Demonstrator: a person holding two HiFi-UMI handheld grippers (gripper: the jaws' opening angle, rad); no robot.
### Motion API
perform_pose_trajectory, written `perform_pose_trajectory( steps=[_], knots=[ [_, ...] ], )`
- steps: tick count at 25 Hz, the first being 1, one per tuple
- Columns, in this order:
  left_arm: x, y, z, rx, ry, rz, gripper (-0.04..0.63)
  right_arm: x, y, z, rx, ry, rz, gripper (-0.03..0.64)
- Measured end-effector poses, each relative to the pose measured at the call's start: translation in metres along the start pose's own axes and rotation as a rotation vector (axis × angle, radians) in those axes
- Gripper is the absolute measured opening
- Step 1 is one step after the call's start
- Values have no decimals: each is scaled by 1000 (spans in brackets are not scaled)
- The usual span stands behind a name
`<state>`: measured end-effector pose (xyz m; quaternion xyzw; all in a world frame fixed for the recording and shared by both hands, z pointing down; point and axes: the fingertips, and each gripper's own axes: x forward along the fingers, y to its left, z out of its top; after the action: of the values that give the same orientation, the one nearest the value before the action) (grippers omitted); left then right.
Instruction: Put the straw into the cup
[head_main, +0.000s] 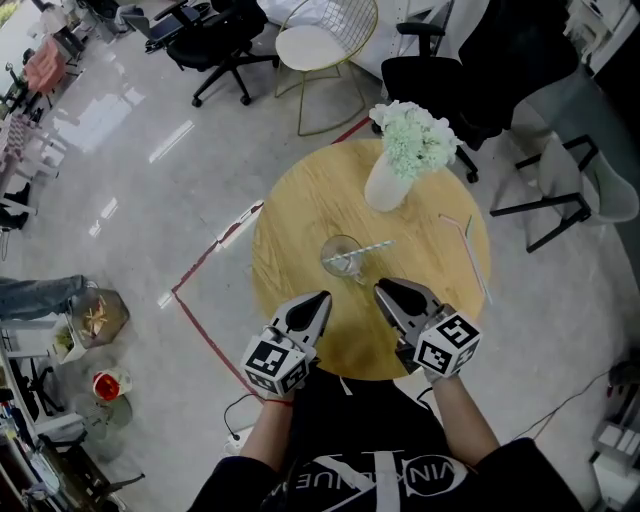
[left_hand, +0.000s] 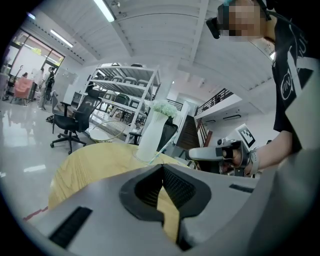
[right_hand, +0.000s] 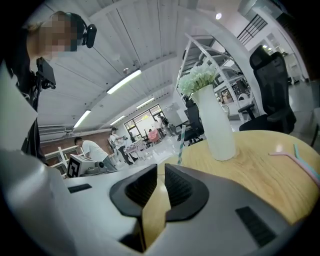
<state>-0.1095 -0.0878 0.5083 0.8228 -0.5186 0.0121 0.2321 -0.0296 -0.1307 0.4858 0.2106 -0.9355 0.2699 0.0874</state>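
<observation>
Lettering on the shirt (head_main: 385, 478) is cut off and unreadable. The straw (head_main: 372, 248) is seen in the cup (head_main: 340, 262) on the table (head_main: 300, 205). The left gripper (head_main: 322, 297) is closed, empty; the right gripper (head_main: 382, 287) is held slightly apart, empty.

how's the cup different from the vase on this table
The cup is clear and low; the vase is opaque white and taller. The cup holds a striped straw; the vase holds pale flowers. Both stand on the round wooden table.
</observation>
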Motion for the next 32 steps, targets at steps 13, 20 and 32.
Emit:
perform_pose_trajectory(
  steps=[13,20,32],
  knots=[
    [-14,-51,25,30,-101,28,8,-33,37,-1,-91,20,73,11],
    [-27,-61,36,64,-137,69,8,-41,57,7,-146,12,138,8],
    [-36,-82,41,86,-185,90,8,-52,75,14,-193,-23,198,8]
  ],
)
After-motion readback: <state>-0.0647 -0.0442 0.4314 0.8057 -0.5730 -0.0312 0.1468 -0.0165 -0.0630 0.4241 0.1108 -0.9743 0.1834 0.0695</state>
